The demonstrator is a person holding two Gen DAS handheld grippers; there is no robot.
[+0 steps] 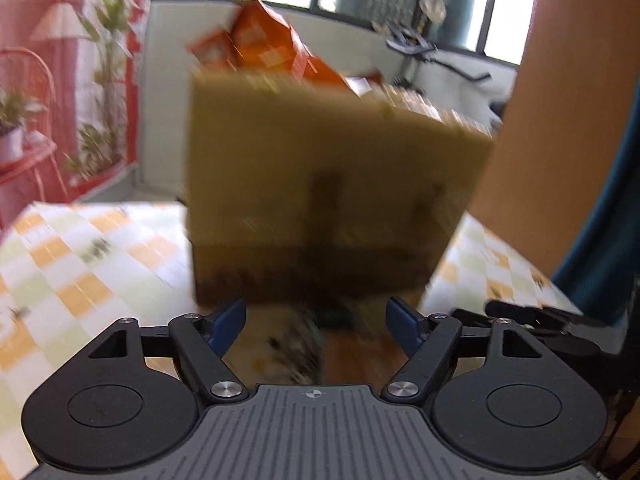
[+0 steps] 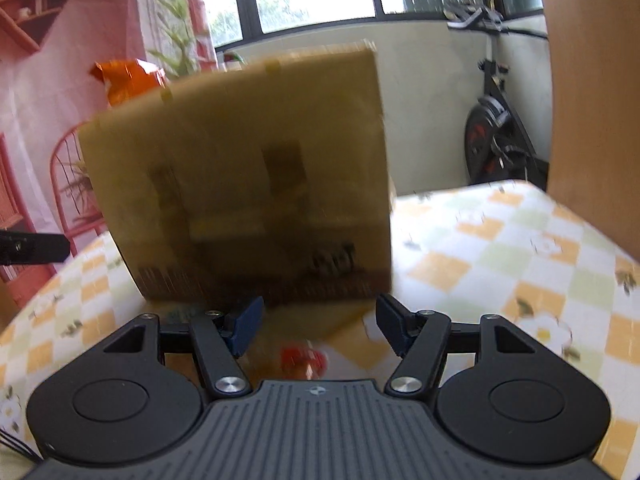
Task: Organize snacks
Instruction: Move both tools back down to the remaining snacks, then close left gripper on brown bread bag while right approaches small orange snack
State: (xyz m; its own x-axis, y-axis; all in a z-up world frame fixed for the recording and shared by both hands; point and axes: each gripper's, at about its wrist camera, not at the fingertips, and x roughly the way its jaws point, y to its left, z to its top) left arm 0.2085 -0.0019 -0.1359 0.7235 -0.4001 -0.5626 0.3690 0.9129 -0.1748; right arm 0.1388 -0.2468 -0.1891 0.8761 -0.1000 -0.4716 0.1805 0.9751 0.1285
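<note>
A brown cardboard box [image 1: 320,180] stands on the table with the checked cloth [image 1: 80,260], blurred in both views. Orange snack bags [image 1: 272,44] stick out of its top. My left gripper [image 1: 316,312] is open just in front of the box's lower edge, and a blurred dark packet [image 1: 324,320] lies on the cloth below its gap. In the right wrist view the same box [image 2: 248,168] fills the middle, with an orange bag [image 2: 128,80] behind its left corner. My right gripper [image 2: 320,308] is open near the box's base, above a small red packet [image 2: 302,358].
The checked table [image 2: 500,260] stretches to the right of the box. A wooden panel [image 2: 592,80] rises at the far right, with an exercise bike [image 2: 496,140] behind the table. Red chairs and potted plants [image 1: 100,80] stand to the left. A black gripper part [image 2: 32,248] pokes in from the left edge.
</note>
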